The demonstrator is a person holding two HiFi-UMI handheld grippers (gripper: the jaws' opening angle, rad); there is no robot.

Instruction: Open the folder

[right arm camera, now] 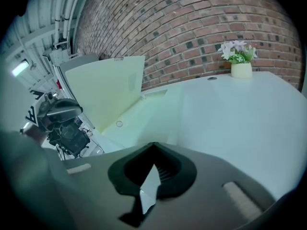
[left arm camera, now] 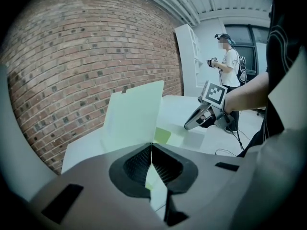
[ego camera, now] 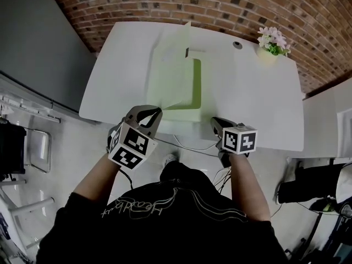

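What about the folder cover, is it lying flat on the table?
No, the folder cover stands raised above the table, held by the left hand-held gripper.

Bright even light, faint shadows — heavy fisheye warp, dark vignetted corners.

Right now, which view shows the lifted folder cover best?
Right gripper view: the folder cover turns its broad face to it. Head view sees it foreshortened from above. Left gripper view shows part, its edge pinched in the left hand-held gripper.
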